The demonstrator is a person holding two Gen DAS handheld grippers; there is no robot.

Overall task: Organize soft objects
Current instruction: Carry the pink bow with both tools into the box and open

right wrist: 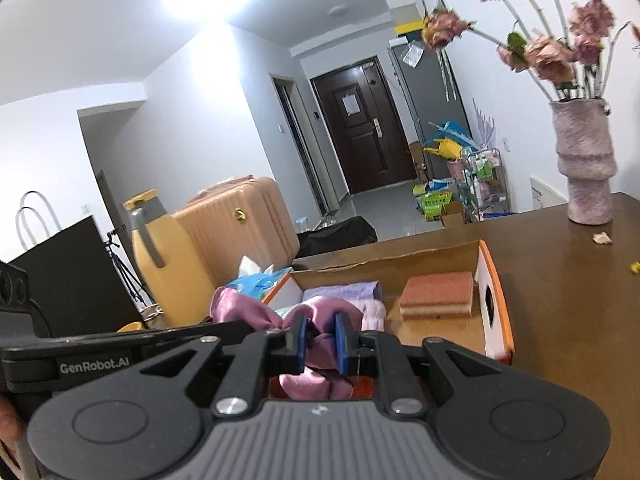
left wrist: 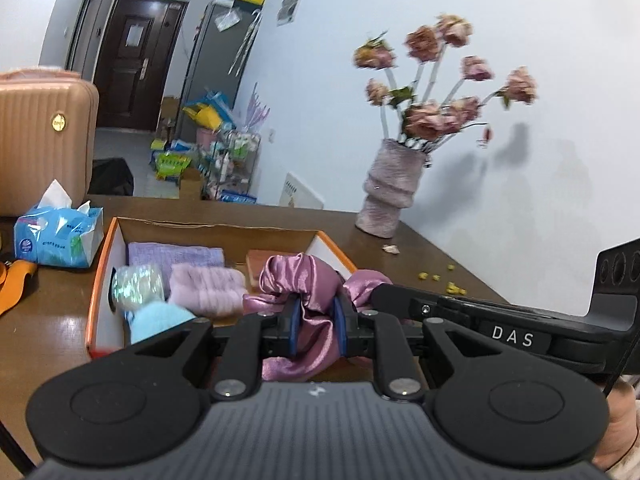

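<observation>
Both grippers hold one pink satin cloth (left wrist: pixel 304 280) above the near end of an orange-edged cardboard box (left wrist: pixel 100 264). My left gripper (left wrist: pixel 316 322) is shut on it, with the right gripper's body reaching in from the right. My right gripper (right wrist: pixel 320 340) is shut on the same cloth (right wrist: pixel 244 310). The box (right wrist: pixel 496 280) holds a folded lilac towel (left wrist: pixel 172 254), a fluffy pink cloth (left wrist: pixel 208 286), a shiny iridescent bundle (left wrist: pixel 136 282), a light blue soft item (left wrist: pixel 158 320) and an orange sponge (right wrist: pixel 436 294).
A brown wooden table (left wrist: pixel 400 248) bears a pink vase of dried flowers (left wrist: pixel 390 188), fallen petals (left wrist: pixel 440 280) and a blue tissue pack (left wrist: pixel 56 236). A pink suitcase (right wrist: pixel 248 220), a yellow thermos jug (right wrist: pixel 160 256) and a black bag (right wrist: pixel 60 272) stand at the left.
</observation>
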